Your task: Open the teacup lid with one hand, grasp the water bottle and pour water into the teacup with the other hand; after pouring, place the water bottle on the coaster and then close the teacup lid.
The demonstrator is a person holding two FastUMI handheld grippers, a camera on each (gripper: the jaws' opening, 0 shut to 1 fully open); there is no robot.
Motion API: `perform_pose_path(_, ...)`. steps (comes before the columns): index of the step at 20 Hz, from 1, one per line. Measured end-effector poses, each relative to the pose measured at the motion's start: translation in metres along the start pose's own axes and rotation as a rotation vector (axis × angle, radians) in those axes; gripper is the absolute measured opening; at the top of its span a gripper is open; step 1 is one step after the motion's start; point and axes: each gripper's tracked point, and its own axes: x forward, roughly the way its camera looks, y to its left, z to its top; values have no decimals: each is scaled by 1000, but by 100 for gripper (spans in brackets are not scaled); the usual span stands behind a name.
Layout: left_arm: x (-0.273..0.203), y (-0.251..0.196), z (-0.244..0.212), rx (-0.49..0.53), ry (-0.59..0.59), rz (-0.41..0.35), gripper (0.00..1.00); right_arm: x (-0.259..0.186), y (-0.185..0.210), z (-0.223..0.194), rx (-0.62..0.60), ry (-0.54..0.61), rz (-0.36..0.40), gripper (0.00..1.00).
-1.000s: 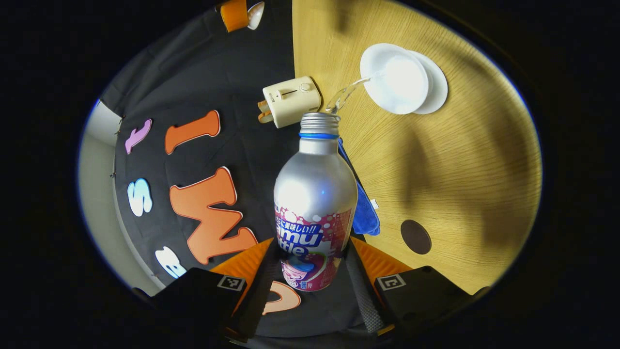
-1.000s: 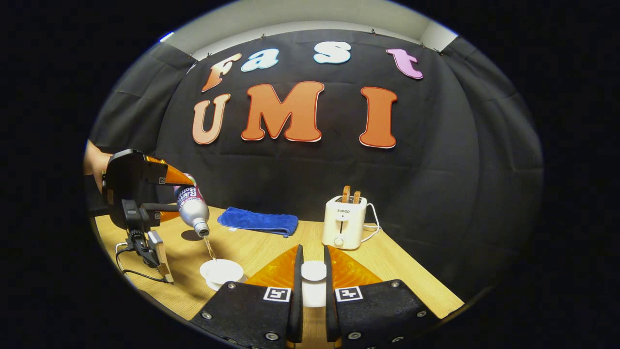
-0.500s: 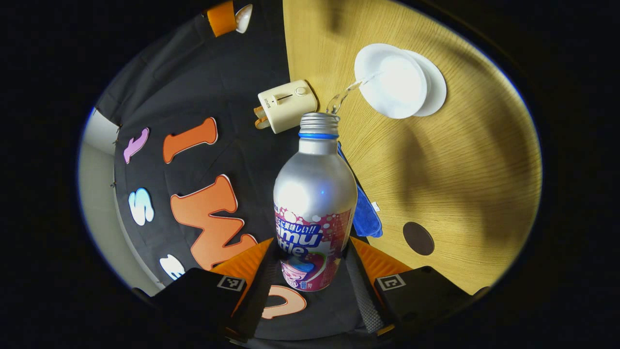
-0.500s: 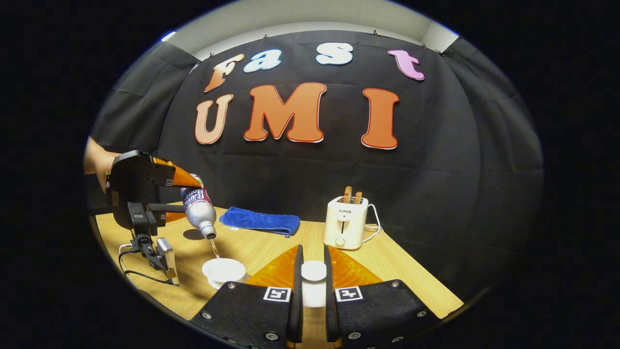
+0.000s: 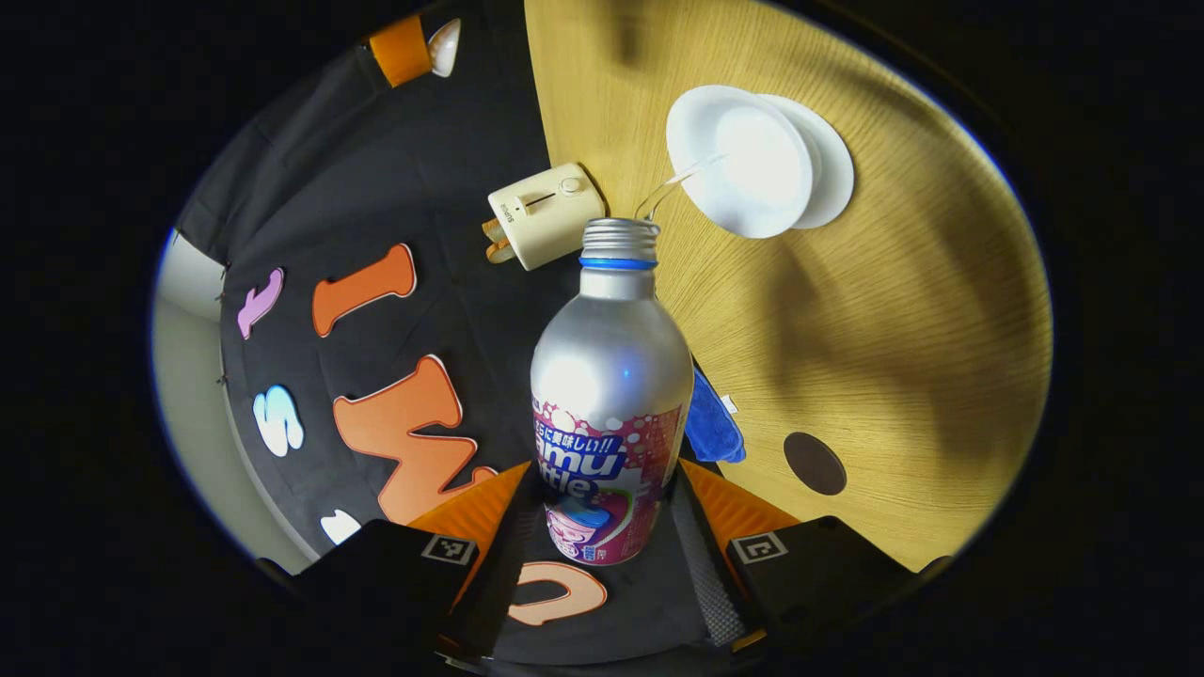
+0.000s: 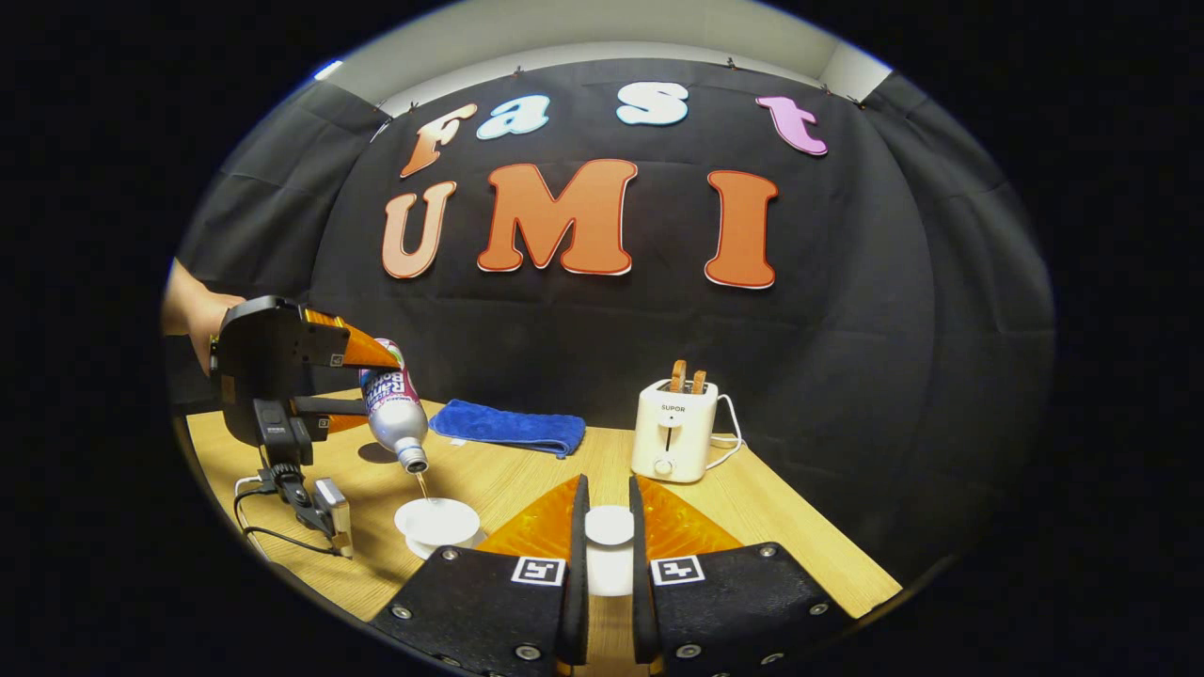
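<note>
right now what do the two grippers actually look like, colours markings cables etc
Both match: the right gripper has black blocky finger mounts with visible screws, each bearing a small square black-and-white tag, and translucent orange wedge fingers edged in black. The left gripper, seen from the right gripper view, has a black body with orange wedges, a black handle beneath, a small boxy module and a dark cable trailing off it. A bare hand holds it; no sleeve is visible.

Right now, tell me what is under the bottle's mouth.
The open white teacup on its saucer sits below the tilted bottle; a thin stream of water falls into it. The water level inside cannot be seen.
</note>
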Motion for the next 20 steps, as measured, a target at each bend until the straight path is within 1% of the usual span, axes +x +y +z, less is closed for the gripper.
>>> perform_pose_path(8,-1,-1,5,47,-10,6,83,1,7,-1,-3,1,11,19)
perform_pose_path(12,1,1,8,52,-17,18,83,1,10,0,-5,2,14,19)
perform_pose_path(16,0,0,11,30,-29,27,83,2,12,-2,-3,5,17,19)
perform_pose_path(20,0,5,9,-41,-36,58,82,4,15,0,6,3,18,19)
